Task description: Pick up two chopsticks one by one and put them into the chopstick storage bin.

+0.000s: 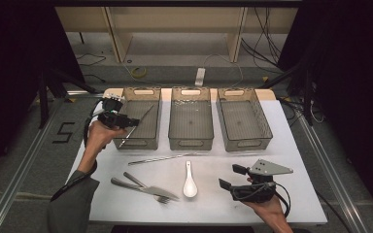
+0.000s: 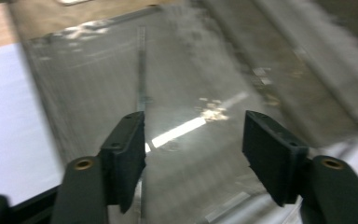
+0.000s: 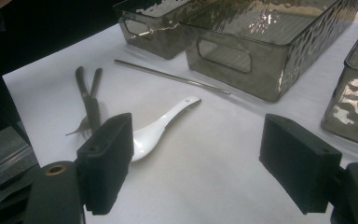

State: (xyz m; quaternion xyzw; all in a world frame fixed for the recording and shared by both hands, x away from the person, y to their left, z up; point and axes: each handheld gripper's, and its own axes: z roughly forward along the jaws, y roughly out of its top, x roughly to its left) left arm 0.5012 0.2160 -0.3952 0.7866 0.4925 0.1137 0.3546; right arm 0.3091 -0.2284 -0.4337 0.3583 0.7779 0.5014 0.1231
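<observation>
left claw (image 1: 126, 121) over left bin (image 1: 151, 140), jaws apart, nothing between; chopstick (image 1: 137, 125) lies aslant inside | we judge next pick the second chopstick (image 1: 167, 158), long axis across the desk (image 1: 301, 194) before the bins | right claw (image 1: 233, 177) wide apart, empty, nearer; spoon (image 1: 190, 182) just beside it
</observation>
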